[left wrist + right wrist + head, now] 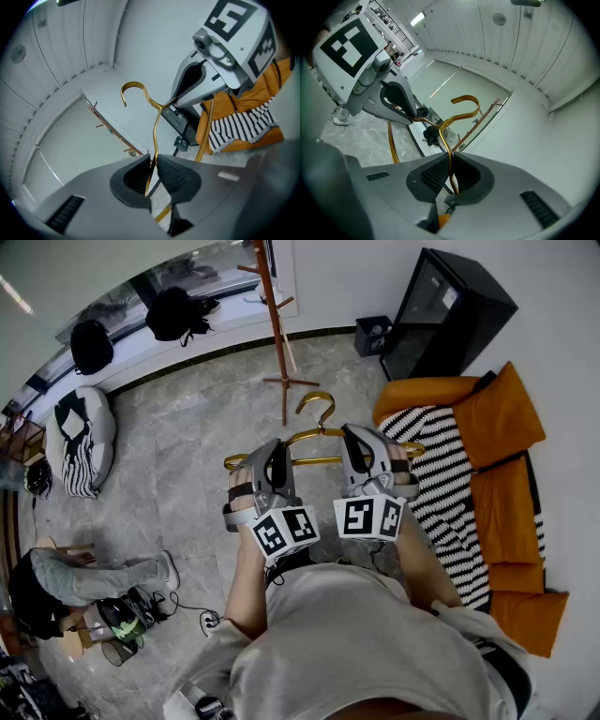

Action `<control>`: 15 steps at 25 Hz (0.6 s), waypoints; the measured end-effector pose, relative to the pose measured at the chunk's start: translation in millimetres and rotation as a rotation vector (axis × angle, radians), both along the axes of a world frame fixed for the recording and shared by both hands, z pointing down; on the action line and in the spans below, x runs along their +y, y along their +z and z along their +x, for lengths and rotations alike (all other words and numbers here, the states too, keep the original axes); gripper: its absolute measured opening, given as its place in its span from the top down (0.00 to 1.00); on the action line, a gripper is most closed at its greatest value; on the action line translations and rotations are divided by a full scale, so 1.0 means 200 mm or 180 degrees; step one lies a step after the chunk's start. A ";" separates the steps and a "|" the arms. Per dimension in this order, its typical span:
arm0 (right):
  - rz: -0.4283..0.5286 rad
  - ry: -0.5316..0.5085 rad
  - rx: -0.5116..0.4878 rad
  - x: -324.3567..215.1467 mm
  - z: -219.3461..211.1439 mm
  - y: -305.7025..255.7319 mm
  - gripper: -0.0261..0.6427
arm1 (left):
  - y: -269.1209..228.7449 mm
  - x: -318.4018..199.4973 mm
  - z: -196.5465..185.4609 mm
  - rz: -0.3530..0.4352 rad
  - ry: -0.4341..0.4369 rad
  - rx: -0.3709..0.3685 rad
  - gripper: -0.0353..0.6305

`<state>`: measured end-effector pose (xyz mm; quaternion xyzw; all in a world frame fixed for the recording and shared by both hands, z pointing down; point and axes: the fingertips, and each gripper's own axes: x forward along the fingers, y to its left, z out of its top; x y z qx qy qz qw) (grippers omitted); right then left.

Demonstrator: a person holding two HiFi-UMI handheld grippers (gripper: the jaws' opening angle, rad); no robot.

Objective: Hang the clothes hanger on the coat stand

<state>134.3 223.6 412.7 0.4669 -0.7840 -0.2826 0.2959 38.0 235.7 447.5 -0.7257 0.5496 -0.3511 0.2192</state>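
Slippage is the main worry: the gold hanger (317,435) is held out in mid-air over the floor (187,456), hook pointing forward, with the left gripper (272,463) pinching one shoulder of its thin wire and the right gripper (364,454) pinching the other, each pair of jaws pressed nearly together on the metal. Wire so thin and smooth can probably twist or slide between the pads (174,176), so the hook could roll sideways and miss a peg (284,304). The coat stand (277,334) is well apart, farther across the floor near the wall (328,277), and it looks slender; a hook that knocks a peg instead of dropping over it might rock the stand. Letting go with both grippers before the hook bears weight would drop the hanger
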 end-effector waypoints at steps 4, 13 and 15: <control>0.0008 -0.0017 0.0004 -0.01 -0.02 0.03 0.94 | 0.03 -0.01 -0.01 -0.0004 -0.0037 0.0003 0.87; 0.0057 -0.0001 0.0112 -0.13 -0.18 0.05 0.94 | 0.06 -0.13 -0.17 -0.0025 -0.0067 0.0041 0.87; 0.0126 0.0030 0.0134 -0.16 -0.21 0.06 0.94 | 0.08 -0.16 -0.20 -0.0015 -0.0051 0.0052 0.87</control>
